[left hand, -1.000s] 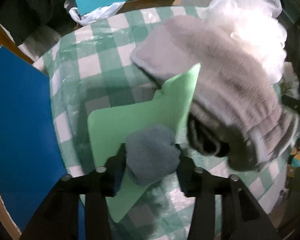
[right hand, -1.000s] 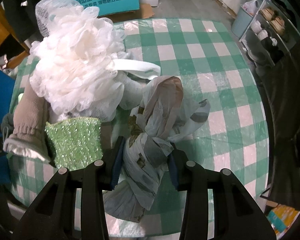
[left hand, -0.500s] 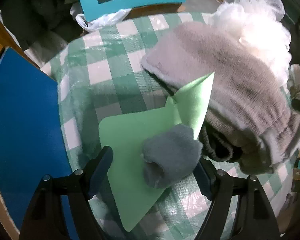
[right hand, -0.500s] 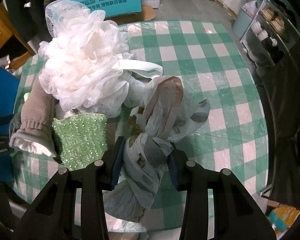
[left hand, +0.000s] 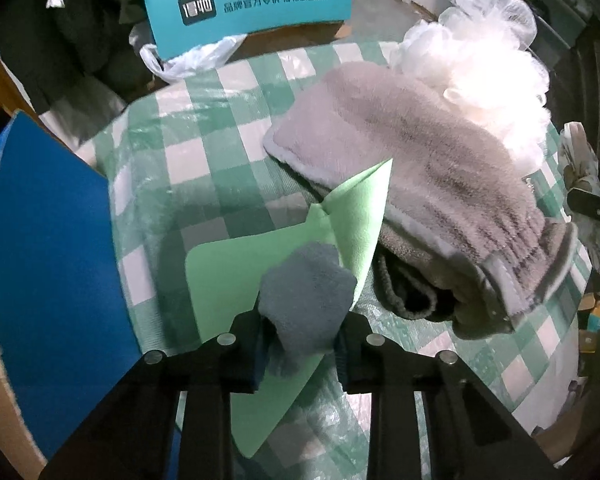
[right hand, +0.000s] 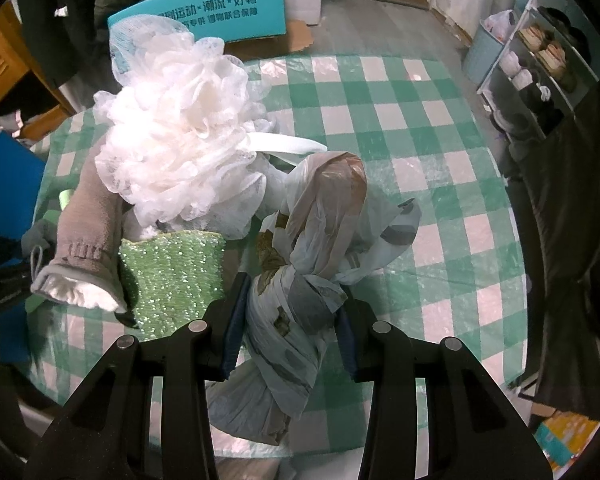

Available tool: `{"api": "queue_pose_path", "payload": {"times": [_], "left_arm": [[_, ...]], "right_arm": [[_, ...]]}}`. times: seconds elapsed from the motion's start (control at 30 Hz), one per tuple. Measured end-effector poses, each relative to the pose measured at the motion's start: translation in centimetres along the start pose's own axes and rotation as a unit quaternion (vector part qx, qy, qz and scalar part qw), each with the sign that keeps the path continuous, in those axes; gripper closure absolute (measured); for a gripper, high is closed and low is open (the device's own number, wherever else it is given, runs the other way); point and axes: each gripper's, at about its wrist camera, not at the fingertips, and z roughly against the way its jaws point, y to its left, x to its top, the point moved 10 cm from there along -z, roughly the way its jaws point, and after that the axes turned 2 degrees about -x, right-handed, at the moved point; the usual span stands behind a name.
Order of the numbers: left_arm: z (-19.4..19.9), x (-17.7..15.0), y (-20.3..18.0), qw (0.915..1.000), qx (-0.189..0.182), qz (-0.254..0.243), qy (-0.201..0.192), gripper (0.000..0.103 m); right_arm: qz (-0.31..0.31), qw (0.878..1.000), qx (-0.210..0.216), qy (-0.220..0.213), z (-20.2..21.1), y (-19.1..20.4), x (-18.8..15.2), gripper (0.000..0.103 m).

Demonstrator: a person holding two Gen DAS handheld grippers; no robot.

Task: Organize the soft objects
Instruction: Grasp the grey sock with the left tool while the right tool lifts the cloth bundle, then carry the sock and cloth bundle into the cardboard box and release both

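— Half a second back the left gripper (left hand: 300, 330) stood wide around the grey cloth wad (left hand: 306, 294); it now pinches that wad between narrowed jaws, on the green sheet (left hand: 236, 276) near the table's (left hand: 204, 152) left edge.

— And the right gripper (right hand: 290, 320)?

— Unchanged: it clamps the knotted plastic bag (right hand: 320, 240) near the front edge of the table.

— How would the wad handle?

— Likely light and squashy, so a grip across its bulk suits it. The sheet beneath looks thin and may drag along.

— The rest?

— The grey towel (left hand: 412, 160) lies beside the sheet and the white mesh puff (right hand: 176, 140) sits behind, both soft and probably easy to snag.
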Motion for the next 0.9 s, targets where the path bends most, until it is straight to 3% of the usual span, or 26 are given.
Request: {"api": "queue_pose_path", "payload": {"times": [0.33,0.9], "left_arm": [[4.3,1.0,-0.3,0.9994,0.007,-0.006,-0.034,0.076],[12.1,-1.2,-1.4,0.9969,0.02,-0.018,-0.074,0.076]], "right_arm": [[0.014,0.999,0.014,-0.028,2.9,1.4,0.8,0.064],[0.069,0.992,0.075,-0.078,8.7,7.4,2.0,0.064]]}}
